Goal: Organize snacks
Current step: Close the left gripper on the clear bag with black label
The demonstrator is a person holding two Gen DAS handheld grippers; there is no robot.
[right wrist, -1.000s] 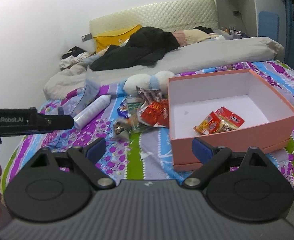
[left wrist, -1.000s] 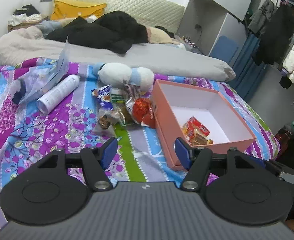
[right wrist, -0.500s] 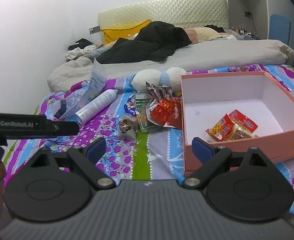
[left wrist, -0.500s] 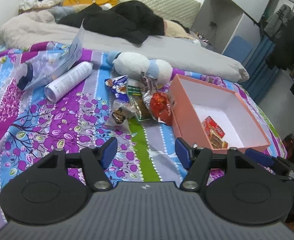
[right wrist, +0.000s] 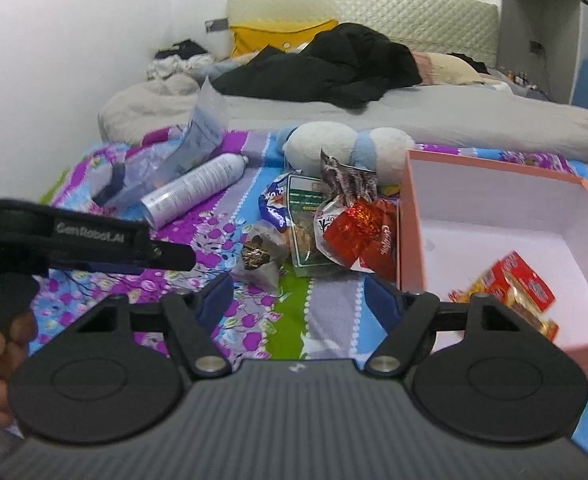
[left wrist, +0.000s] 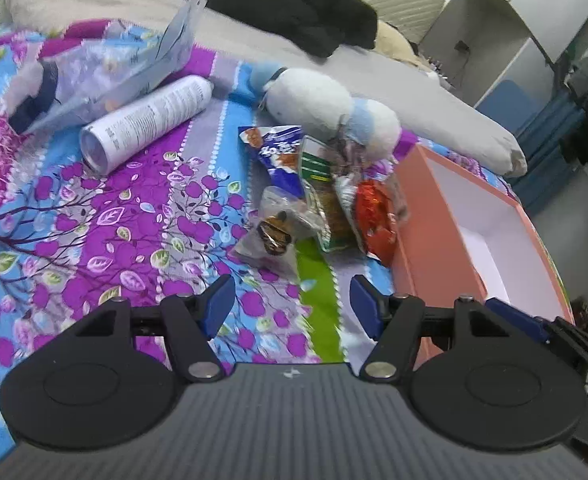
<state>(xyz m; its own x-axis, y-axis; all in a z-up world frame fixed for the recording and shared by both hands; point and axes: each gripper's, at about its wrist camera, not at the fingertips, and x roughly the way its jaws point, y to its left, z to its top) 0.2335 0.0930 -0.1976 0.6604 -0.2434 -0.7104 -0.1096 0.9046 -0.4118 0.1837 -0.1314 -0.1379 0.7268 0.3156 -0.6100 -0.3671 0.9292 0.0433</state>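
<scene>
Left gripper [left wrist: 291,306] nearer, snack pile [left wrist: 318,196] just ahead.

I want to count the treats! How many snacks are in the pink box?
1, as far as shows: a red-and-yellow snack packet inside the pink box. The gripper hides part of the floor.

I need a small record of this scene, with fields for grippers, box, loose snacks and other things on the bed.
left gripper: open, empty
right gripper: open, empty
box: pink, open, holds one red snack pack
loose snacks: pile on bedspread, left of box
other: spray can, plush toy
</scene>
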